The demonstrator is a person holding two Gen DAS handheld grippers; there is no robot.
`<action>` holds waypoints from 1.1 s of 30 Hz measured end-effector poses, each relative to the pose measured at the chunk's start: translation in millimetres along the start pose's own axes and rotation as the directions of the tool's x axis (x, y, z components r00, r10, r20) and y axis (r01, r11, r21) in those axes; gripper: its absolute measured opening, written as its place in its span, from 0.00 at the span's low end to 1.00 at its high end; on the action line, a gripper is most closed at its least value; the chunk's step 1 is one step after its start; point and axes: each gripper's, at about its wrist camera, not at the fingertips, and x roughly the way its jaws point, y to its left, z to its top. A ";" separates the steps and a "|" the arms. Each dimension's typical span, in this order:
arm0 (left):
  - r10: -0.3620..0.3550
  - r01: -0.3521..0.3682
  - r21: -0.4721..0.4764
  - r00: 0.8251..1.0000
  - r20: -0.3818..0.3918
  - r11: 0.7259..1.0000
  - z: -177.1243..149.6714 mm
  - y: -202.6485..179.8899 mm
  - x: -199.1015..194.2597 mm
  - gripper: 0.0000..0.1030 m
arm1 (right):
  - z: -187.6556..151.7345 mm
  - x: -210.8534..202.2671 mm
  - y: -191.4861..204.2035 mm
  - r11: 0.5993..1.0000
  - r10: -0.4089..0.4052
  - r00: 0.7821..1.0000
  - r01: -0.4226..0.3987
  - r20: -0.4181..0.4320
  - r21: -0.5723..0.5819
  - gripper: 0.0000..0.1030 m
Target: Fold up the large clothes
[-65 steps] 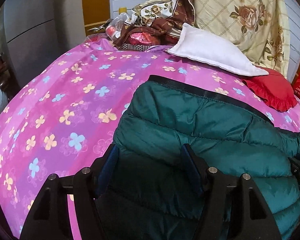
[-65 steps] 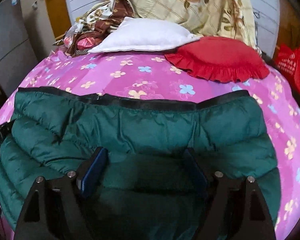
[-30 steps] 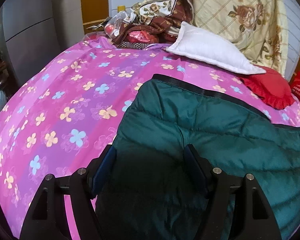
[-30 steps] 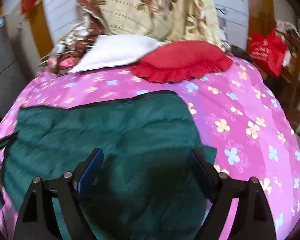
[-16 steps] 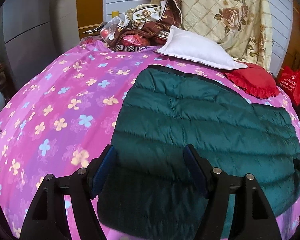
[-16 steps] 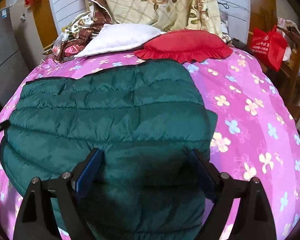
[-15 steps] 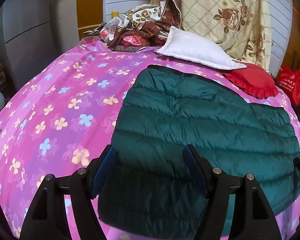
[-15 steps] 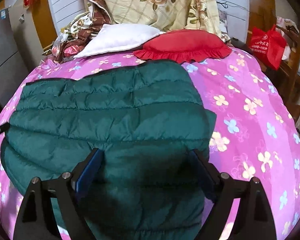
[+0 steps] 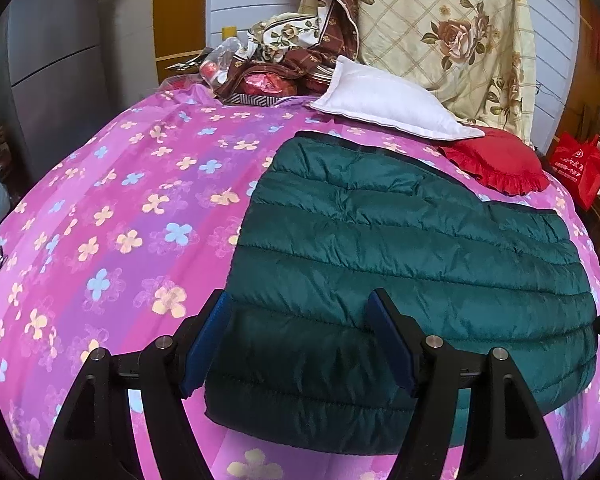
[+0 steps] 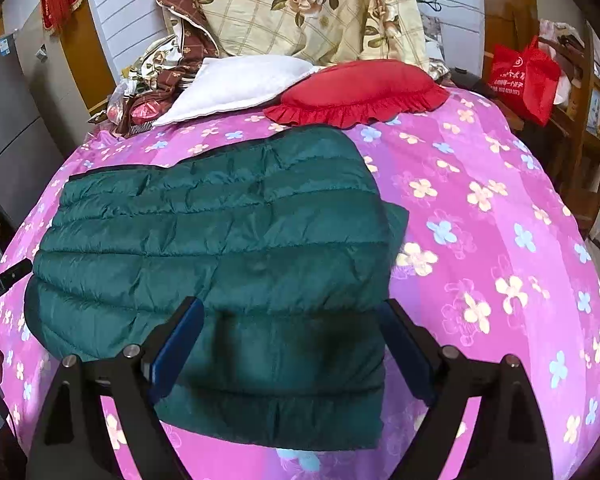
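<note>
Jacket (image 9: 400, 248) now farther from tools

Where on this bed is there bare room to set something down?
Bare pink floral bedsheet lies left of the folded dark green puffer jacket, and more right of it. The head end is crowded: white pillow, red ruffled cushion, heaped floral bedding.

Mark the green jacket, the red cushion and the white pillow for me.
green jacket (image 9: 400, 248), left wrist view, middle of its quilted top.
red cushion (image 10: 360, 84), right wrist view, centre of its smooth face.
white pillow (image 9: 384, 100), left wrist view, middle of its upper face.
</note>
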 end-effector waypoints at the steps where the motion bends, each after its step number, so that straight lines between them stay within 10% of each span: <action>1: 0.002 -0.002 -0.004 1.000 -0.001 1.000 0.7 1.4 1.1 0.49 | 0.1 0.1 -0.6 1.000 -0.003 1.000 0.003 0.000 -0.001 0.89; 21: -0.084 0.078 -0.113 0.995 -0.054 0.991 5.1 28.7 39.1 0.49 | 3.4 33.3 -46.0 0.990 0.010 0.999 -0.003 -0.053 0.139 0.99; 33: -0.238 0.218 -0.204 0.968 -0.078 0.954 7.7 48.4 72.8 0.66 | 10.3 74.7 -72.2 0.961 0.173 0.980 -0.147 -0.094 0.234 1.00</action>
